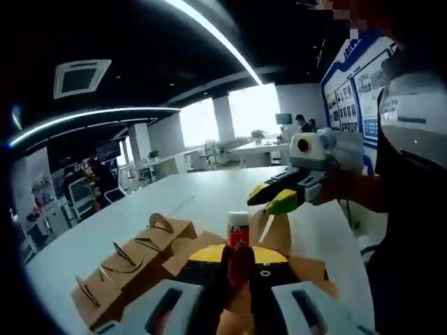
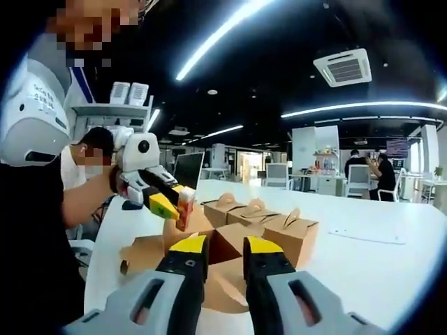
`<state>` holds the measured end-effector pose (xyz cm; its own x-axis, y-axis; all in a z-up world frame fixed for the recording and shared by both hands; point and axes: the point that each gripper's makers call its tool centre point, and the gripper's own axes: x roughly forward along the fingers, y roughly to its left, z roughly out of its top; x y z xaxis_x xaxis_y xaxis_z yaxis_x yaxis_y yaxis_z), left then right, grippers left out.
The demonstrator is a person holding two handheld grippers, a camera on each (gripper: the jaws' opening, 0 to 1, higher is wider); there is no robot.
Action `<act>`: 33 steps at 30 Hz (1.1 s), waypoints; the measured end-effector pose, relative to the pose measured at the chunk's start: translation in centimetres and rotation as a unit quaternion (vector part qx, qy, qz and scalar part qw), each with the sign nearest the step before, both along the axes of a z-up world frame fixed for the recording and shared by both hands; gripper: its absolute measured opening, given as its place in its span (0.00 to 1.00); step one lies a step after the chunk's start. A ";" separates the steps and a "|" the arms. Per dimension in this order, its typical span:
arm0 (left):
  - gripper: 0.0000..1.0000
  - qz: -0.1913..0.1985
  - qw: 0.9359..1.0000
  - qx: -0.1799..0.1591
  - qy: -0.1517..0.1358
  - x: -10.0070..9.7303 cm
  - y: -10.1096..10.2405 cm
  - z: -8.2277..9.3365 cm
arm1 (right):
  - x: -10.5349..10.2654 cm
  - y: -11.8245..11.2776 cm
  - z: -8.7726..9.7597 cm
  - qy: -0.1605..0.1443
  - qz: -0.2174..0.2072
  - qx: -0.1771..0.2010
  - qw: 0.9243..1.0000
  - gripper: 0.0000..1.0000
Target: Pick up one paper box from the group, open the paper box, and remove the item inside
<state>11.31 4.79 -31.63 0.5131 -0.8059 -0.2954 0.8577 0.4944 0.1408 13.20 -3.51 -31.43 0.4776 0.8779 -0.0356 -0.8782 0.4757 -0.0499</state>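
White tabletop [image 2: 363, 258] stretches under both of your tools in an open office with dark ceilings and strip lights. Closest in the left gripper view, your left gripper [image 1: 241, 262] has its yellow-tipped jaws pressed together on a small red and white item [image 1: 238, 230], which stands upright between the tips. Just behind it lies the opened paper box [image 1: 279, 234], its brown flaps spread flat on the table, and your right gripper [image 1: 276, 199] hovers over that box with its jaws slightly parted and nothing between them. To the left of the opened box sits a row of closed brown boxes [image 1: 133, 262] with handle tops, touching one another. In the right gripper view, your right gripper's [image 2: 223, 248] jaws show a narrow gap, bare, above the open flaps [image 2: 220, 241]; the left gripper [image 2: 167, 199] comes in from the left holding the item [image 2: 184, 207] raised above the box. Farther off, desks, chairs [image 2: 278, 174] and seated people [image 2: 383, 174] fill the room by bright windows [image 1: 230, 115].
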 end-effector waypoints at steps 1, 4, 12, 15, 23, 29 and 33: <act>0.14 0.010 1.000 -0.011 -0.001 0.1 0.3 0.1 | 0.0 0.2 0.0 0.001 -0.001 -0.001 1.000 0.21; 0.14 0.037 0.998 -0.035 0.026 -0.1 1.2 -0.1 | -0.3 0.6 -0.2 0.004 0.002 -0.002 1.000 0.21; 0.14 0.057 0.995 -0.076 0.005 -1.3 2.9 1.1 | 0.1 1.3 -0.7 0.013 -0.001 -0.015 1.000 0.21; 0.14 0.063 0.995 -0.080 0.002 -1.5 3.2 0.9 | 0.1 1.5 -0.6 0.010 0.001 -0.024 1.000 0.21; 0.14 0.077 0.989 -0.128 0.008 -1.6 4.1 1.4 | -0.1 2.3 0.1 0.011 0.004 -0.015 1.000 0.21; 0.14 0.106 0.981 -0.161 -0.026 -2.2 6.9 3.5 | -0.1 2.5 0.0 0.000 -0.003 -0.027 1.000 0.21; 0.14 0.115 0.980 -0.162 -0.025 -2.4 7.2 3.3 | 0.2 2.8 0.1 0.010 -0.004 -0.016 1.000 0.21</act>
<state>8.89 11.94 -28.29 0.6999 -0.7141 -0.0122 0.7139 0.7000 -0.0163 13.40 -0.71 -31.38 0.4842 0.8719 -0.0727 -0.8750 0.4819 -0.0472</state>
